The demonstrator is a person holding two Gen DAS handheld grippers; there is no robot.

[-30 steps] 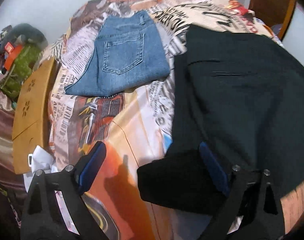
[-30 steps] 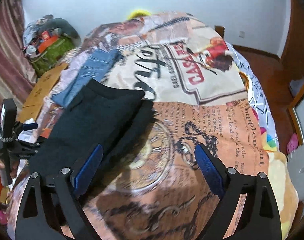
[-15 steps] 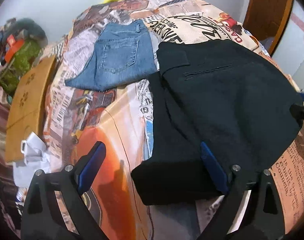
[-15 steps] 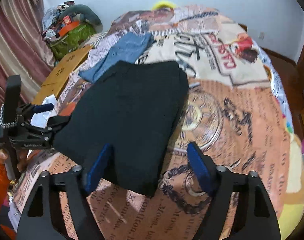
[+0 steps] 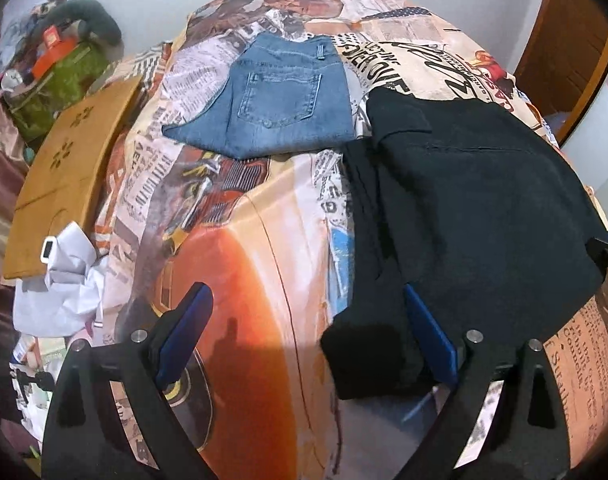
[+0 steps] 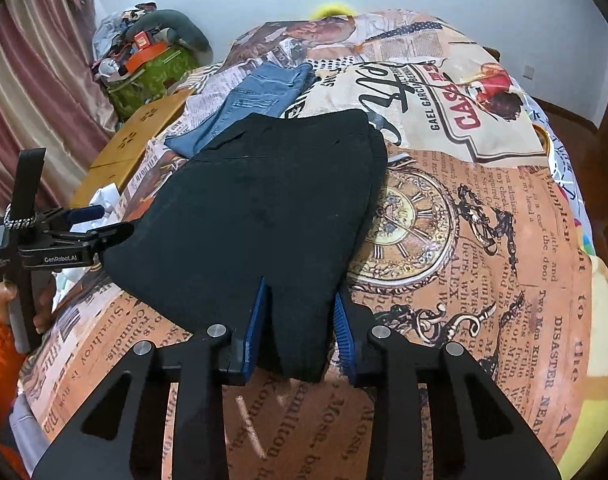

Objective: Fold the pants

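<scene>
Folded black pants [image 5: 464, 200] lie on the printed bedspread [image 5: 263, 264]; they also show in the right wrist view [image 6: 255, 208]. My left gripper [image 5: 304, 332] is open, its right finger [image 5: 428, 336] at the pants' near left corner. From the right wrist view it [image 6: 99, 224] sits at the pants' left edge. My right gripper [image 6: 299, 320] has its jaws closed in on the pants' near edge, with thick fabric between the blue pads.
Folded blue jeans [image 5: 279, 96] lie further back on the bed. A wooden board [image 5: 63, 172] and crumpled white paper [image 5: 67, 280] are at the bed's left side. A green bag with clutter [image 6: 147, 64] stands by the curtain. A wooden door [image 5: 560, 36] is at the right.
My right gripper moved in to the pants' near edge and closed its jaws from wide open onto the fabric. The left gripper stayed open at the left corner.
</scene>
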